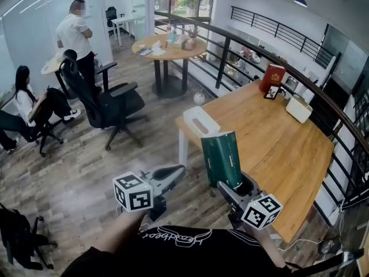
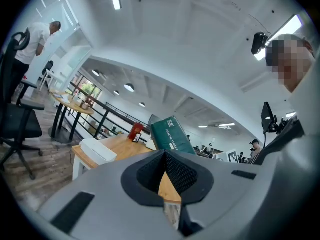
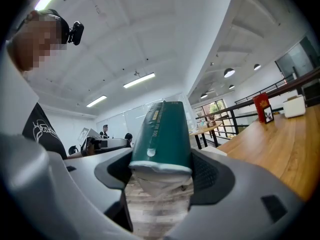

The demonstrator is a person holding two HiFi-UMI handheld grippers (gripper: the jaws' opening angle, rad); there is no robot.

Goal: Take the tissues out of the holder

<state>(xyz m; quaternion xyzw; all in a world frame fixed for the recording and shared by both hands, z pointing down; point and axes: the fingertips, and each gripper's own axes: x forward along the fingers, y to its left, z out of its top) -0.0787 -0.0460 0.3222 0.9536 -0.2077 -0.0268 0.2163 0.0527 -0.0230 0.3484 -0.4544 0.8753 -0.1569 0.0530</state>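
The green tissue pack [image 1: 221, 158] stands upright in my right hand-held gripper [image 1: 232, 184], which grips it only at its lower end. It is off the desk [image 1: 277, 149] and above the floor [image 1: 86, 178]. The white holder [image 1: 200, 120] lies on the desk corner, at 11 o'clock from the pack. I think the soft pack can tilt or slide out, because the hold is so low. My left hand-held gripper [image 1: 180, 169], at 9 o'clock, has its jaws together on nothing. Only the right gripper view shows the pack's crumpled end between the jaws. Only the head view shows the floor below.
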